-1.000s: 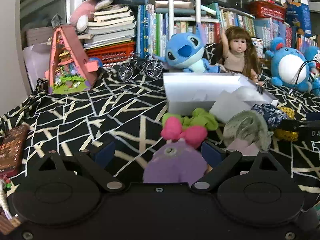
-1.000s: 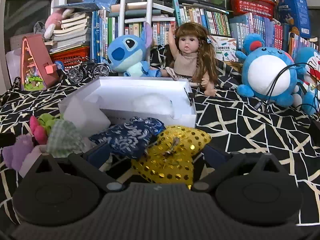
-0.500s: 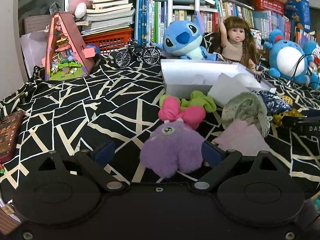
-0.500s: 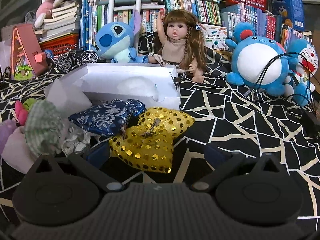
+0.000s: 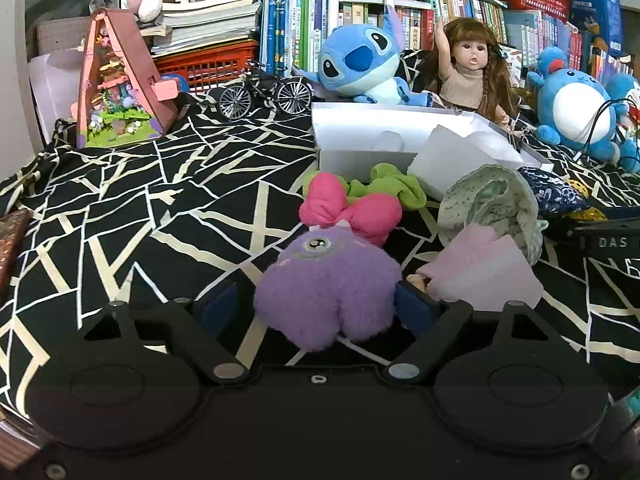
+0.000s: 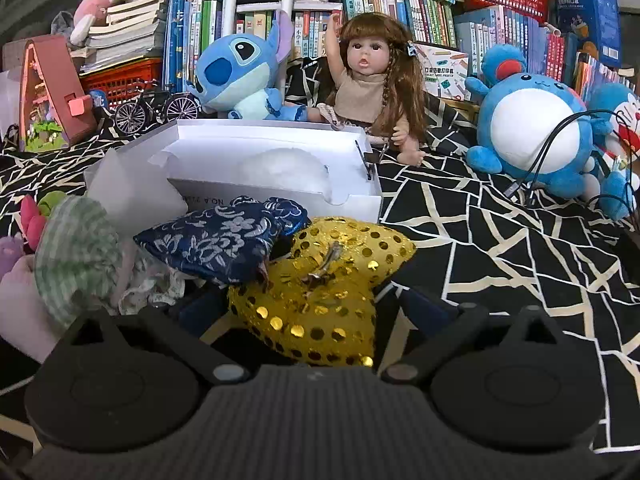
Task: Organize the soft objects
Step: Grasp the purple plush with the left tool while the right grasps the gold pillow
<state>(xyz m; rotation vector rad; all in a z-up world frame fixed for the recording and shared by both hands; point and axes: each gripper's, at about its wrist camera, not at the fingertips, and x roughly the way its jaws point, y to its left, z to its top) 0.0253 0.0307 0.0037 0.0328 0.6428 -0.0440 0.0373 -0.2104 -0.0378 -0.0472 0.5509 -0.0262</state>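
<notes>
A purple plush toy (image 5: 328, 288) with a pink bow (image 5: 348, 212) lies on the black-and-white cloth between the fingers of my left gripper (image 5: 316, 310). Its jaws are closing; the right pad is at the fur and the left pad stands just clear. A gold sequin pouch (image 6: 320, 300) lies between the fingers of my right gripper (image 6: 312, 312), which is open and not touching it. A blue brocade pouch (image 6: 216, 240) rests against the gold one. A green checked cloth piece (image 5: 492, 208), a pale pink piece (image 5: 480, 272) and a green scrunchie (image 5: 384, 186) lie before the open white box (image 5: 360, 156).
Behind the box sit a blue plush (image 5: 360, 60), a doll (image 5: 468, 68) and a round blue plush (image 6: 532, 132) with cables across it. A model bicycle (image 5: 264, 96) and a pink toy house (image 5: 120, 88) stand at the back left. Bookshelves line the rear.
My left gripper has come down and forward, so the purple plush now lies between its fingers, which have narrowed. The gold pouch sits closer in the right view.
</notes>
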